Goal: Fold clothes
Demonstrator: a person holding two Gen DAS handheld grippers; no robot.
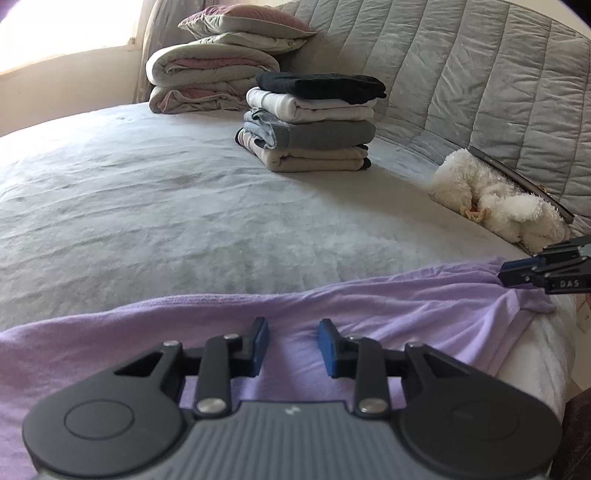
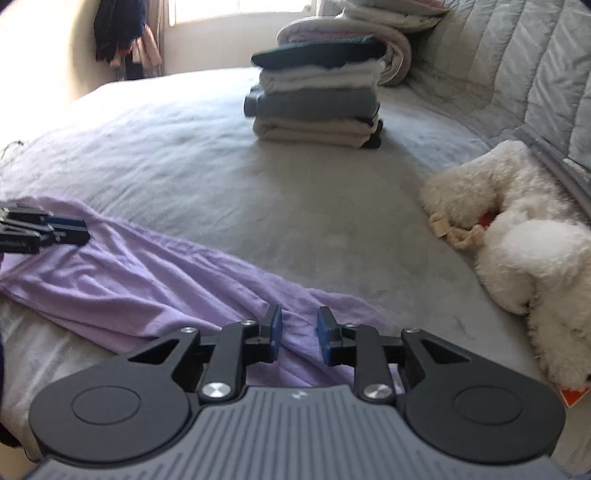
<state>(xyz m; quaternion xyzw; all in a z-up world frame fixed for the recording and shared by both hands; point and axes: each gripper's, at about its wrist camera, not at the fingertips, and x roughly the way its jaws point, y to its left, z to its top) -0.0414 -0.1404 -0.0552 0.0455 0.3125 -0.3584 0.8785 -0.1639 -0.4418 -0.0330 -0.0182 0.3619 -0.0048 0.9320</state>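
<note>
A lavender garment [image 1: 369,314] lies crumpled in a long strip across the near edge of the bed [image 1: 147,192]. My left gripper [image 1: 294,345] hovers low over its left part, blue pads apart, only flat cloth showing in the gap. The right gripper [image 1: 513,275] comes in from the right edge, over the garment's far end. In the right wrist view the garment [image 2: 129,280] runs from left to bottom centre. My right gripper [image 2: 300,334] stands open over a ridge of the cloth, pads not pressing on it. The left gripper [image 2: 79,230] sits over the garment's left end.
A stack of folded clothes [image 1: 310,125] [image 2: 317,99] stands mid-bed, black item on top. Folded blankets and a pillow [image 1: 210,70] pile behind it. A white plush toy [image 1: 495,195] [image 2: 517,229] lies at the right by the quilted grey backrest [image 1: 461,74]. Clothes hang [image 2: 122,33] near the window.
</note>
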